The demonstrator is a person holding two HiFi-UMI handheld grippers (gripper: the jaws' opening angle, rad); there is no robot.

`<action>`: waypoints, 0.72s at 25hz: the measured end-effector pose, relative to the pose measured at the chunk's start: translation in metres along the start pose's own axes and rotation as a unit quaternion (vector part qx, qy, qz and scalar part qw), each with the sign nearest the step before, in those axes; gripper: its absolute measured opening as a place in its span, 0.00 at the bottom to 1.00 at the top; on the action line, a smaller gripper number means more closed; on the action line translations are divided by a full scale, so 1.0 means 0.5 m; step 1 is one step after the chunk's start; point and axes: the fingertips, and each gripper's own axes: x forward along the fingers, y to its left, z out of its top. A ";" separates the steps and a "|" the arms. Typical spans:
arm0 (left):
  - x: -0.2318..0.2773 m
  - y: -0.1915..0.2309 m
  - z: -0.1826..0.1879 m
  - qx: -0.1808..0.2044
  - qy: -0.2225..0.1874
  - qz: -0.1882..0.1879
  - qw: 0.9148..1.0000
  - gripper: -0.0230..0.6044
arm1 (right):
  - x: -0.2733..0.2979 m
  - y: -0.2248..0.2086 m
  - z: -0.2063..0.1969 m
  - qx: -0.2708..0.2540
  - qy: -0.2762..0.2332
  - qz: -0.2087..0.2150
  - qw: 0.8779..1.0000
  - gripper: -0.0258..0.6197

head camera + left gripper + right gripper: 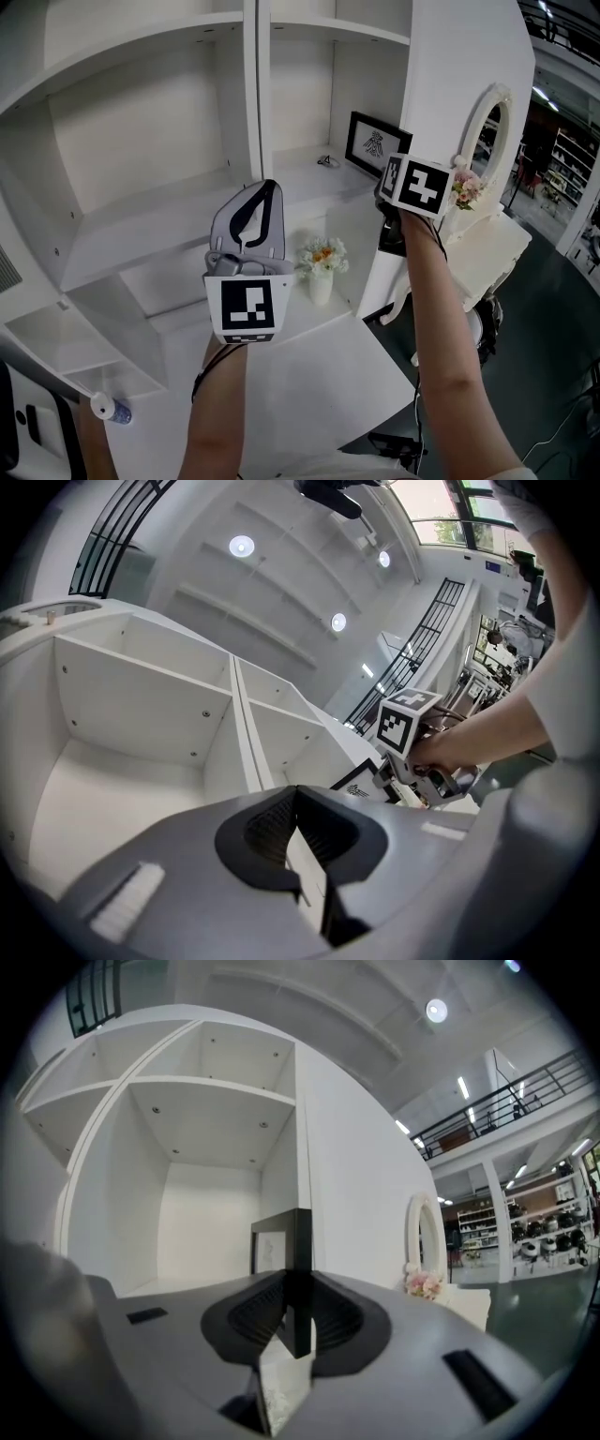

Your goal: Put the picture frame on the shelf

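Note:
The picture frame (373,142) is black with a white mat and a small dark figure. It stands upright in the right compartment of the white shelf unit (300,183), close to the side wall. My right gripper (389,186) is shut on its lower right edge. In the right gripper view the frame (281,1241) shows edge-on between the pads. I cannot tell whether its bottom rests on the board. My left gripper (269,187) hangs in front of the left compartment, shut on nothing, and its tips (295,789) meet. The left gripper view also catches the frame (356,782).
A small dark object (328,161) lies on the same board left of the frame. A white vase with flowers (321,267) stands on the shelf below. To the right are a white dressing table with an oval mirror (487,122) and pink flowers (466,189). A bottle (111,408) lies lower left.

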 end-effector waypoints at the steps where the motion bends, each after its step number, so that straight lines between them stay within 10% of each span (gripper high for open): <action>1: 0.000 -0.001 0.001 0.002 0.000 -0.001 1.000 0.05 | 0.005 0.000 -0.003 0.007 0.006 0.001 1.000 0.16; 18: -0.001 0.000 0.015 0.001 -0.009 -0.001 1.000 0.05 | 0.058 0.015 -0.024 0.074 0.065 -0.024 0.995 0.16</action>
